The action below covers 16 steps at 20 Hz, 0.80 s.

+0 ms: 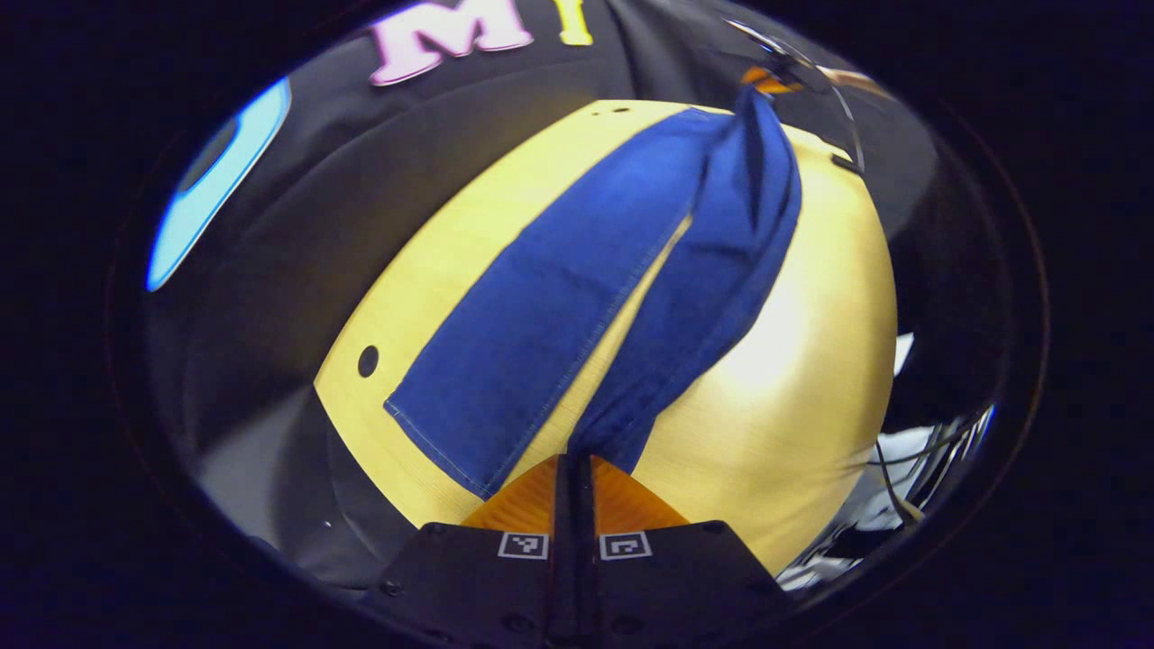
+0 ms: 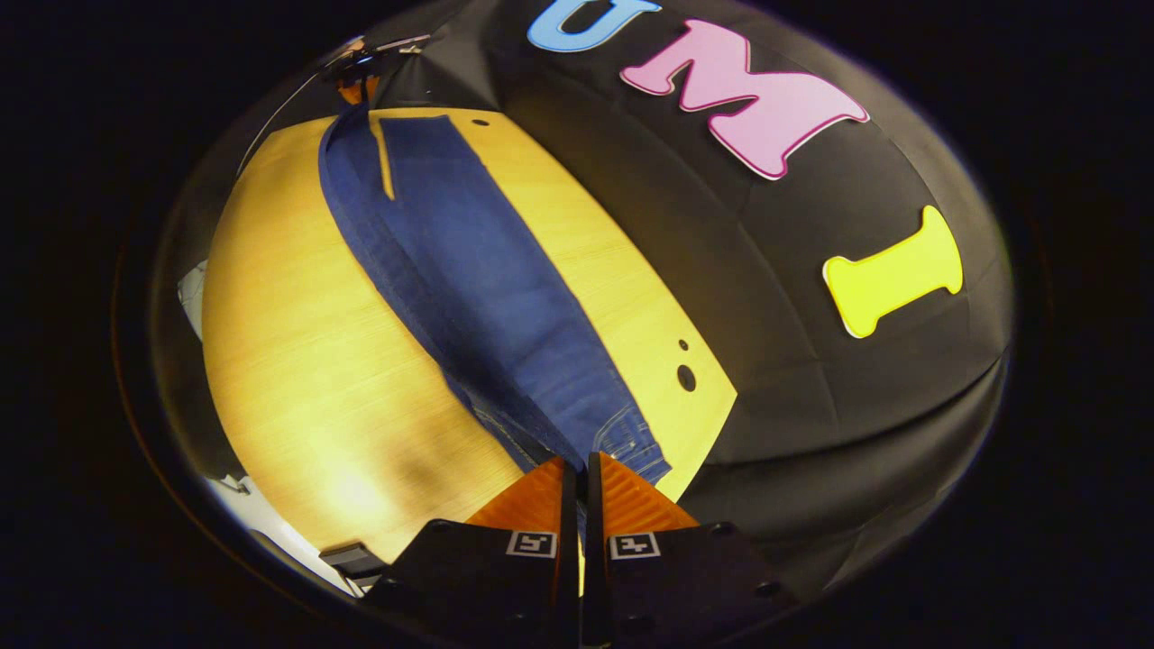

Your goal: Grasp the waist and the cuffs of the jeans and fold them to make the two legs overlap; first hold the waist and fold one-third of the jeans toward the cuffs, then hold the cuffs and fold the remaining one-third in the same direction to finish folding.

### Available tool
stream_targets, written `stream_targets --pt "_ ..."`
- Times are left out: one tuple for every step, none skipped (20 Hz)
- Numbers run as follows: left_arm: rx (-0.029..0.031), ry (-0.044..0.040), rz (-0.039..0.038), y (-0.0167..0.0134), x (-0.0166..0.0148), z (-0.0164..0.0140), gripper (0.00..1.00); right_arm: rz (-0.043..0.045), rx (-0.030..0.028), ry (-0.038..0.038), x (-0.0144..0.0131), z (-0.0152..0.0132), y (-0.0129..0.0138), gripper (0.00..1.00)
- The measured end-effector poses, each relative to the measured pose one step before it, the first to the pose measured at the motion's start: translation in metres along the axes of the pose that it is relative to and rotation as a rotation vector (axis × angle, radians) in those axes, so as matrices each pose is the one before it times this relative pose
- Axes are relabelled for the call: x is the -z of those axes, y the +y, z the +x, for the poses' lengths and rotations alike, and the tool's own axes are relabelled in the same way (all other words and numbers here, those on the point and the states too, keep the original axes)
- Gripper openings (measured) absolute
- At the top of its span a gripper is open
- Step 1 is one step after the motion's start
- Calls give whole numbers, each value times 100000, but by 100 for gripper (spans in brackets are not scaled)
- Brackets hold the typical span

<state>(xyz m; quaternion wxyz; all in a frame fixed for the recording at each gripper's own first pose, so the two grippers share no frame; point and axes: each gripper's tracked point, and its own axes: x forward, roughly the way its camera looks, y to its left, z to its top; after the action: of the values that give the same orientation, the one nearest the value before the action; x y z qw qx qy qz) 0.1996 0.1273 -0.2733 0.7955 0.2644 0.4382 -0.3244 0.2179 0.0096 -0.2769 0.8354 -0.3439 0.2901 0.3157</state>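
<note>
**Both grippers hold the jeans by their ends**

The blue jeans (image 1: 577, 297) lie stretched out long across the yellow wooden desk (image 1: 793, 406). In the left gripper view, the left gripper (image 1: 574, 478) has its jaws closed on the cuff (image 1: 602, 433) of one leg. That leg is lifted a little off the desk and hangs between the two ends. The other leg (image 1: 514, 351) lies flat on the desk just beside it, with its cuff free.

In the right gripper view, the right gripper (image 2: 577, 478) has its jaws closed on the waist (image 2: 622, 442) of the jeans, near the desk edge. One leg is folded partly over the other, so they lie almost on top of each other. Far away at the other end, the left gripper shows small, at the cuff
</note>
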Motion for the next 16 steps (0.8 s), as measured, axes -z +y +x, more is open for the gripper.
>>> stream_targets --pt "-532 -1351 -6288 1061 -827 138 6 2053 1330 -147 -561 1057 -1017 2" --pt "-1595 -786 -6369 1686 -609 320 6 2787 908 53 -598 1061 -718 7" --pt "-1982 99 -6405 1515 -729 732 6 1682 1181 170 -472 1228 -640 7" --pt "-1321 364 -6713 1127 -945 962 6 1344 989 1209 -302 1334 -521 6" --pt "-689 272 -6259 894 -845 961 6 1285 977 1773 -66 1569 -484 6" --pt "-855 518 -5904 689 -814 1053 6 1293 717 1465 -85 1571 -476 6" --pt "-258 1231 -4793 452 -621 1154 6 1405 735 2002 45 1834 -435 6" --pt "-410 1549 -4199 451 -358 1383 6 1859 188 2202 89 1784 -215 7" --pt "-788 2353 -2857 367 -300 1238 6 1662 -397 1899 133 1755 80 6" --pt "-1100 2390 -1796 344 -211 1204 6 1772 -322 2108 157 1797 -9 6" --pt "-1510 2484 -1476 336 4 1042 7 2066 -40 2434 302 1861 -20 6" --pt "-5319 3258 -1274 1378 298 921 8 1772 -54 2714 417 1655 193 6" --pt "-5790 2488 -1166 1498 250 314 11 886 129 2174 278 1359 86 6" --pt "-4999 1017 -1484 1492 50 281 32 -285 177 1760 271 1106 180 6" --pt "-2115 -706 -2778 1128 -29 230 53 -1216 397 1307 308 847 198 6" --pt "-2216 -2464 -3356 1037 -257 22 48 -1267 134 1108 194 843 224 7"
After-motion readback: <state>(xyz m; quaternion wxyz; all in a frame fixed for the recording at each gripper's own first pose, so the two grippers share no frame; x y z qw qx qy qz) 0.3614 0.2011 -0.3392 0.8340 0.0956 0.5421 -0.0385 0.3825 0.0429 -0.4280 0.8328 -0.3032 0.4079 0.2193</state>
